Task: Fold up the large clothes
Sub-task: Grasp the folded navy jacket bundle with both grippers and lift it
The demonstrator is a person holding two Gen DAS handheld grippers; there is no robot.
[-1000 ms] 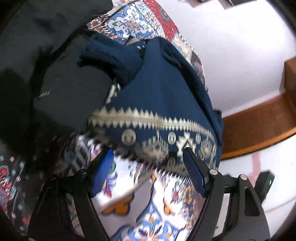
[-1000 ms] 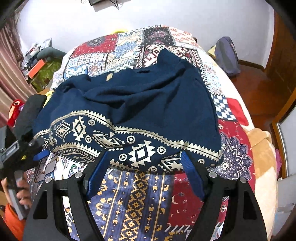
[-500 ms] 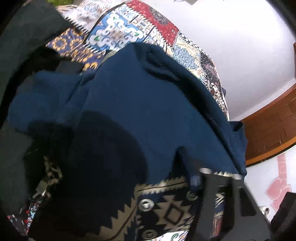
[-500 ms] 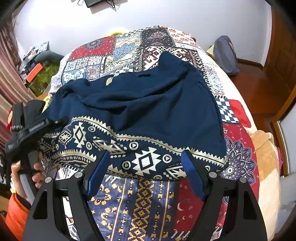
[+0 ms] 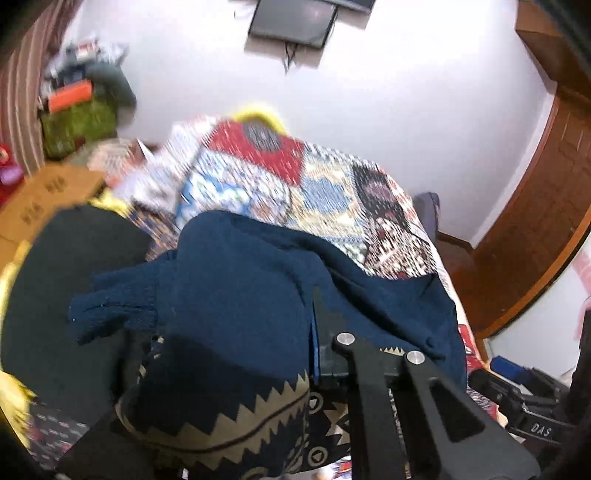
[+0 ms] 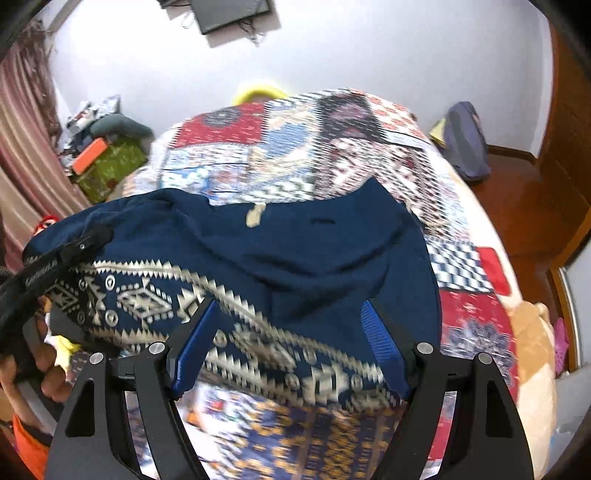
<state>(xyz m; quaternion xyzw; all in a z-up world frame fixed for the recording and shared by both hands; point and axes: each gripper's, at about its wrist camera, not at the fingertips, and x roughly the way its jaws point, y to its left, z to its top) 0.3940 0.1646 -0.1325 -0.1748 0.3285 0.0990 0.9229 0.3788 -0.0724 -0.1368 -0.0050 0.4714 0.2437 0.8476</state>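
A large navy garment with a gold patterned hem lies on the patchwork bedspread. In the left wrist view its hem drapes over my left gripper; only the right finger shows, pressed against the cloth, and the left finger is hidden under it. In the right wrist view my left gripper lifts the garment's left hem corner. My right gripper is open, its blue pads either side of the patterned hem, not closed on it.
A black garment lies left of the navy one. A cardboard box and clutter stand at the left, a grey bag and wooden door at the right. A wall screen hangs above the bed.
My left gripper has closed on the hem's left corner and lifted it, tilting up toward the far wall. My right gripper has moved forward over the hem, still open.
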